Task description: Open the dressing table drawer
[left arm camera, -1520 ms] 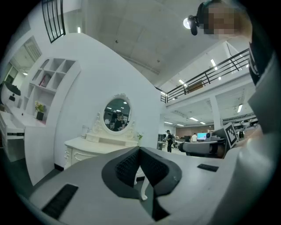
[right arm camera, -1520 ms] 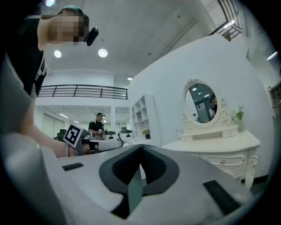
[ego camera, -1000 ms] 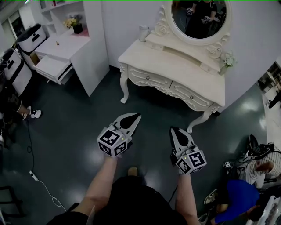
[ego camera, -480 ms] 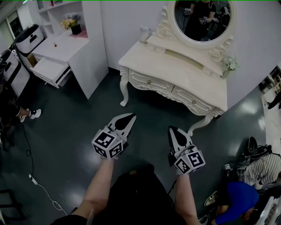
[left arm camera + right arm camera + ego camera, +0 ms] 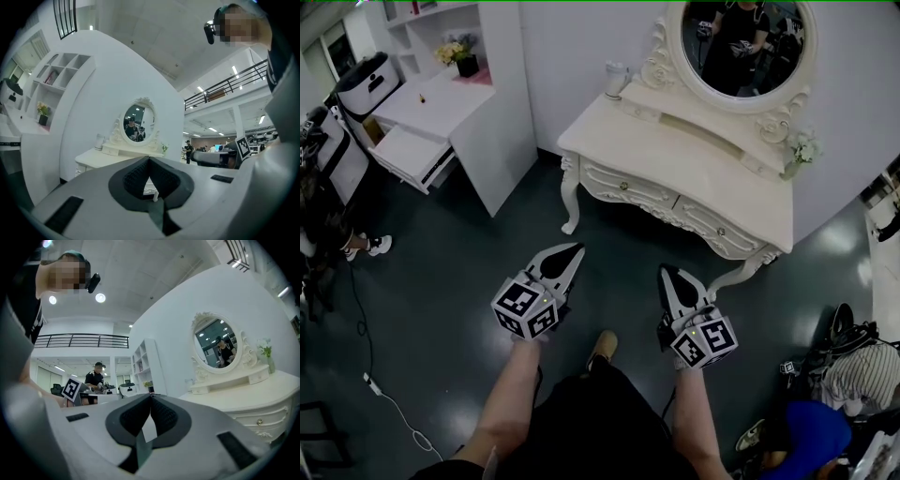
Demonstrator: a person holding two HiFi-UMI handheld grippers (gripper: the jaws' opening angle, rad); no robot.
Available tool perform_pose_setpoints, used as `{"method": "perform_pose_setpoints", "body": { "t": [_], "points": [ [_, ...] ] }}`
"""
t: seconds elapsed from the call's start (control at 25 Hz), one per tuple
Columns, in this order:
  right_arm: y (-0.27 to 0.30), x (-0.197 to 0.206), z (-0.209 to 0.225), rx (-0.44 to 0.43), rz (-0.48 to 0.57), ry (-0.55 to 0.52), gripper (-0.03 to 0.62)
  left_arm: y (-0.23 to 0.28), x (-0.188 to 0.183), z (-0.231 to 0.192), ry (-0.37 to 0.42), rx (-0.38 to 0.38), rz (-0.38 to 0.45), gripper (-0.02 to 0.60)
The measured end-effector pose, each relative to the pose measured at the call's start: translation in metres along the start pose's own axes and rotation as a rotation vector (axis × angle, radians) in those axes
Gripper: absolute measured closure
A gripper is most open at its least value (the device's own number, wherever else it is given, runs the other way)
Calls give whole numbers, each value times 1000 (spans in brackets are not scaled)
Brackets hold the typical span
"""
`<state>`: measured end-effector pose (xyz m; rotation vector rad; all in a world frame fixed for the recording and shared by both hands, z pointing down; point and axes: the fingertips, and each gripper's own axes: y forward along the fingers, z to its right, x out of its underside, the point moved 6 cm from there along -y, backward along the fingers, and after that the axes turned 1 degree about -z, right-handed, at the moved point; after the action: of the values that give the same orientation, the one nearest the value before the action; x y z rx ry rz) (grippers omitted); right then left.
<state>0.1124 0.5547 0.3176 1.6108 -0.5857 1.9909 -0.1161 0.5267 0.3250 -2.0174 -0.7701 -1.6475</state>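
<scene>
A person stands on a dark glossy floor [image 5: 441, 309], holding two grey-and-black tongs level, side by side. The left gripper [image 5: 573, 250] and right gripper [image 5: 667, 273] each have jaws pressed together, empty. Ahead, well apart, a cream carved wooden dressing table [image 5: 703, 169] stands against the white wall [image 5: 572, 56], its knobbed front drawers [image 5: 623, 186] closed.

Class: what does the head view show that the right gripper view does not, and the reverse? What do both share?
Head view only: the person's shoe, a floor cable and the white desk's open drawer. Right gripper view only: ceiling lights and a balcony railing. Both: the dressing table with drawers shut, its oval mirror, and the right tongs, shut and empty.
</scene>
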Motion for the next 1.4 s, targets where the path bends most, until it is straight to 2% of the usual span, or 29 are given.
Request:
{"method": "perform_pose_setpoints", "body": {
  "t": [0.4, 0.8, 1.08, 1.4],
  "points": [
    [67, -7, 63, -21, -6, 16, 588, 74, -11, -52, 6, -4, -16, 574],
    [119, -17, 123, -46, -18, 24, 588, 150, -23, -84, -1, 8, -24, 574],
    [136, -22, 155, -50, -18, 28, 588, 179, -24, -96, 5, -1, -32, 574],
    [137, -23, 171, -39, -15, 39, 588, 194, -22, -98, -5, 1, -38, 574]
  ]
}}
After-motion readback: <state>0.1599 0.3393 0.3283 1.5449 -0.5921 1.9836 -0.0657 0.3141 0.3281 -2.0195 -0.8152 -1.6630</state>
